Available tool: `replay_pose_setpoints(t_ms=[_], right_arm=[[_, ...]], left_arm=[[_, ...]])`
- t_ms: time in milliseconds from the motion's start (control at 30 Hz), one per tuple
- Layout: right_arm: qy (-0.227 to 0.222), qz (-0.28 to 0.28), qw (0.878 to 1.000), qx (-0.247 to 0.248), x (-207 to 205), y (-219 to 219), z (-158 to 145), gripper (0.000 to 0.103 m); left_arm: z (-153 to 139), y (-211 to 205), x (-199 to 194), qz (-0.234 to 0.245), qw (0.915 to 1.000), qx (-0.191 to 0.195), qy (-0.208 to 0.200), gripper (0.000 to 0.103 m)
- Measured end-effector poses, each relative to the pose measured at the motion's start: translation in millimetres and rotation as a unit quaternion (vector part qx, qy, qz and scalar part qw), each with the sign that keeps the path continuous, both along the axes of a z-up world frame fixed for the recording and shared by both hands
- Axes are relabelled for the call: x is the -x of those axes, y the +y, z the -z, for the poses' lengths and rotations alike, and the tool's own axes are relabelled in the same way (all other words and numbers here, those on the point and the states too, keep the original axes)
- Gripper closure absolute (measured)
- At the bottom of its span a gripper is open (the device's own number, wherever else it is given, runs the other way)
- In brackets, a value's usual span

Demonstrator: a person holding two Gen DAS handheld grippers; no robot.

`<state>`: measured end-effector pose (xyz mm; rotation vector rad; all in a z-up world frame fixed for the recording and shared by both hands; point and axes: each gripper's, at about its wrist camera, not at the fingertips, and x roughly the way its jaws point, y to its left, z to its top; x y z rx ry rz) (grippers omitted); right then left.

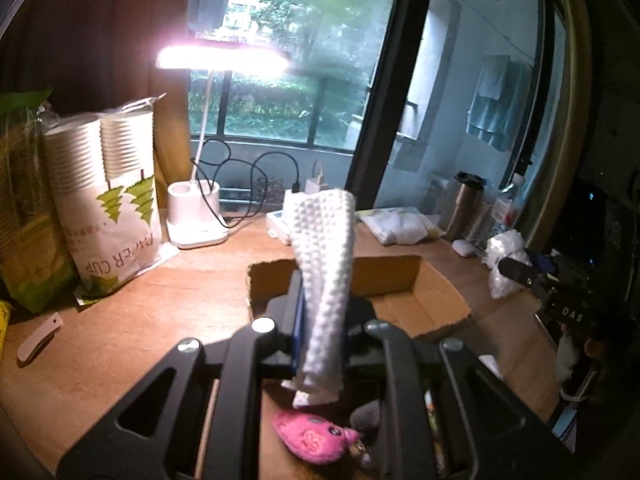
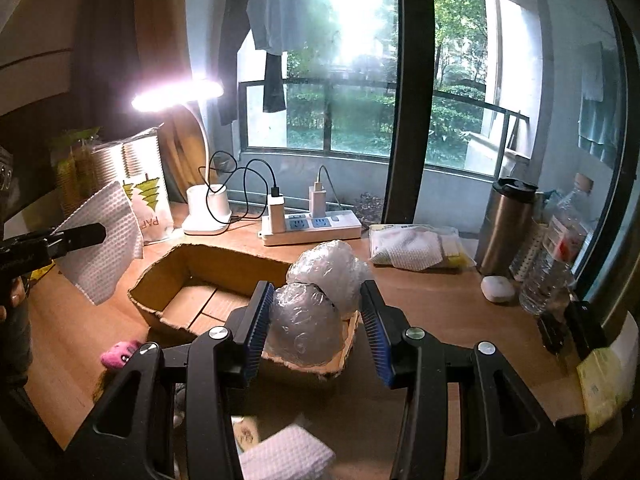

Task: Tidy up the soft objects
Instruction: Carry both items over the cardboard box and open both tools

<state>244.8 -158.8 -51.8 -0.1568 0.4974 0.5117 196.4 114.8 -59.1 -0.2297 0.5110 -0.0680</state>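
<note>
My left gripper (image 1: 320,332) is clenched on a white dimpled cloth (image 1: 326,264) – lifted over the cardboard box (image 1: 404,304). My right gripper (image 2: 316,328) grasps crumpled clear plastic (image 2: 316,304) (bulging past the pads).

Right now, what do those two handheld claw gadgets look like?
Both are black plastic frames with triangular cut-outs and round silver bolts. The right gripper has two black fingers lined with ridged blue pads. The left gripper shows a similar blue lining; white lettering marks the right one's side.

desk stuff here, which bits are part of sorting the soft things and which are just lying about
Job:
- white textured cloth, in left gripper
- crumpled plastic wrap, in right gripper
- cardboard box
- pink plush toy

Lying about:
- desk lamp
- power strip
- steel tumbler
- paper cup pack
</note>
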Motion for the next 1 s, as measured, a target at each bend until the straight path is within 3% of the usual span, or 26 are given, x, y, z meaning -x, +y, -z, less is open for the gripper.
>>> replay_pose_setpoints(t_ms=[200,833,900,1000], right_arm=[[0.015,-0.003,1.000,0.004,-21.9,7.9,12.3,0.056],[0.084,-0.015,0.996,0.015,-66.3,22.1,62.8,0.056],[0.085,-0.015,0.996,0.016,-65.9,21.4,64.1,0.055],[0.088,-0.012,0.996,0.017,-65.9,20.6,64.9,0.054]], left_arm=[[14.8,4.0,-20.3,-0.005,1.0000,0.005,0.007,0.089],[64.5,-10.3,-66.3,-0.010,0.9964,-0.018,0.083,0.087],[65.3,-11.7,-66.6,-0.012,0.9960,-0.021,0.086,0.078],[65.6,-12.3,-67.7,-0.011,0.9955,-0.020,0.092,0.075]])
